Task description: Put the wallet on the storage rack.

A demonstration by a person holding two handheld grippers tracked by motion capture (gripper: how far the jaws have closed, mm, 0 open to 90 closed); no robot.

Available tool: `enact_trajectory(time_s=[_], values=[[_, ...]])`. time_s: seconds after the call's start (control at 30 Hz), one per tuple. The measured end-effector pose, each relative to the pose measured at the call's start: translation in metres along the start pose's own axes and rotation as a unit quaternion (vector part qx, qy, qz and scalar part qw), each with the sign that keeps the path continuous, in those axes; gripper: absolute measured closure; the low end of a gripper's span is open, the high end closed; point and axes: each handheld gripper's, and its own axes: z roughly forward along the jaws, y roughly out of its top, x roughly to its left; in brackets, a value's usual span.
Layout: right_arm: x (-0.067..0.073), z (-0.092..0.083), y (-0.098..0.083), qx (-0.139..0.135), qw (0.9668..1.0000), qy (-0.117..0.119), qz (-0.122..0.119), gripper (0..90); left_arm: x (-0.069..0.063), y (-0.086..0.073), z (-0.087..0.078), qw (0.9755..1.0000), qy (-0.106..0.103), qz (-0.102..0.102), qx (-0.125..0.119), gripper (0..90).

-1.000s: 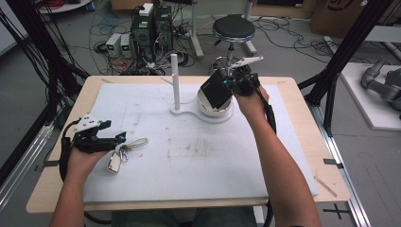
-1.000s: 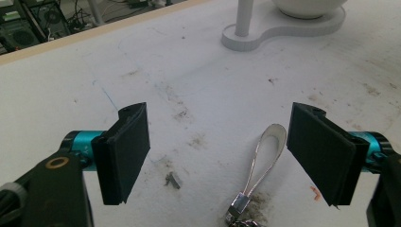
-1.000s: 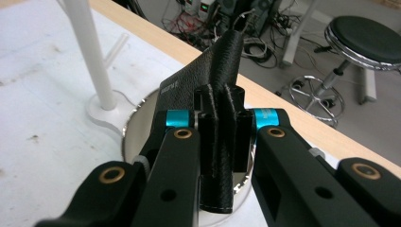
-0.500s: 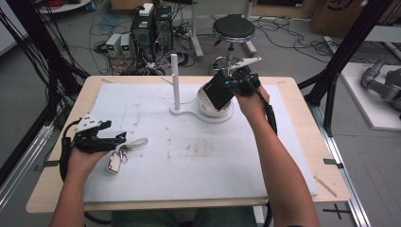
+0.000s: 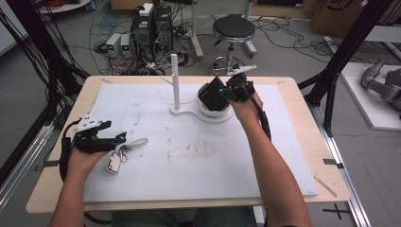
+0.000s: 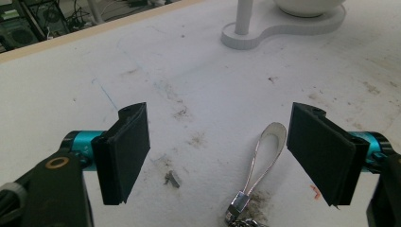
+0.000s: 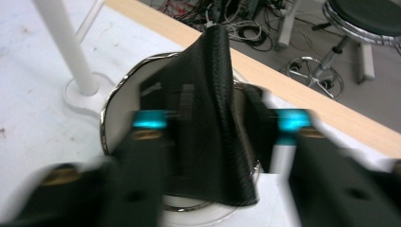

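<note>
A black leather wallet (image 5: pixel 213 94) (image 7: pixel 213 132) stands on edge in a white bowl (image 5: pixel 213 112) (image 7: pixel 109 104), part of a white stand with an upright post (image 5: pixel 175 80) (image 7: pixel 66 42). My right gripper (image 5: pixel 222 92) (image 7: pixel 215 118) reaches over the bowl. Its jaws have just been opening, and they now stand apart with the wallet loose between them. My left gripper (image 5: pixel 122 138) (image 6: pixel 217 151) rests open on the white mat at the left. A key ring with a grey strap loop (image 5: pixel 135 143) (image 6: pixel 267 151) and a white fob (image 5: pixel 113 163) lies just ahead of its jaws.
The white mat (image 5: pixel 198 156) covers most of the wooden table (image 5: pixel 302 118). Behind the table are a black stool (image 5: pixel 233 28), computer boxes (image 5: pixel 151 23) and loose cables on the floor. Black frame posts (image 5: pixel 340 61) stand at both sides.
My right gripper has sunk a little toward the bowl with the wallet, and its jaws have spread apart. The left hand has stayed put.
</note>
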Motion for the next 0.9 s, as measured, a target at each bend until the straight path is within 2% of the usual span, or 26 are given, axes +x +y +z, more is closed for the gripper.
enact_trajectory(time_s=[0.13, 0.23, 0.3, 0.37, 0.43, 0.53, 0.57, 0.6, 0.73, 0.77, 0.8, 0.9], values=[[-0.006, -0.012, -0.001, -0.007, 0.9999, 0.001, 0.012, 42.1, -0.001, 0.001, 0.001, 1.0, -0.002, 0.001, 0.0, 22.1], [-0.008, -0.027, -0.006, -0.014, 0.9998, 0.001, 0.014, 39.6, -0.002, 0.001, 0.001, 1.0, -0.005, 0.002, 0.0, 22.1], [-0.008, -0.038, -0.015, -0.041, 0.9991, -0.001, 0.008, 39.7, -0.003, 0.002, 0.001, 1.0, -0.006, 0.003, 0.001, 22.1], [-0.009, -0.046, -0.022, -0.028, 0.9995, 0.006, 0.01, 37.1, -0.004, 0.002, 0.002, 0.9999, -0.008, 0.006, 0.002, 22.1], [-0.01, -0.056, -0.032, -0.047, 0.9988, 0.006, 0.008, 37.2, -0.006, 0.003, 0.003, 0.9999, -0.011, 0.006, 0.004, 22.1], [-0.014, -0.069, -0.048, -0.05, 0.9985, 0.017, 0.016, 35.5, -0.007, 0.003, 0.003, 0.9999, -0.012, 0.006, 0.005, 22.1], [-0.014, -0.069, -0.048, -0.05, 0.9985, 0.017, 0.016, 35.5, -0.007, 0.003, 0.003, 0.9999, -0.012, 0.007, 0.006, 22.1], [-0.017, -0.077, -0.061, -0.057, 0.9979, 0.017, 0.026, 34.8, -0.008, 0.002, 0.004, 0.9999, -0.016, 0.003, 0.006, 22.1], [-0.02, -0.084, -0.076, -0.061, 0.9973, 0.021, 0.036, 31.8, -0.009, 0.002, 0.006, 0.9997, -0.021, 0.003, 0.009, 22.1], [-0.022, -0.088, -0.085, -0.064, 0.997, 0.02, 0.038, 30.1, -0.01, 0.003, 0.006, 0.9997, -0.022, 0.003, 0.006, 22.1], [-0.022, -0.088, -0.085, -0.064, 0.997, 0.02, 0.038, 30.1, -0.01, 0.003, 0.006, 0.9997, -0.023, 0.006, 0.007, 22.1], [-0.022, -0.094, -0.103, -0.07, 0.9962, 0.023, 0.046, 29.3, -0.01, 0.004, 0.007, 0.9996, -0.026, 0.006, 0.007, 22.1]])
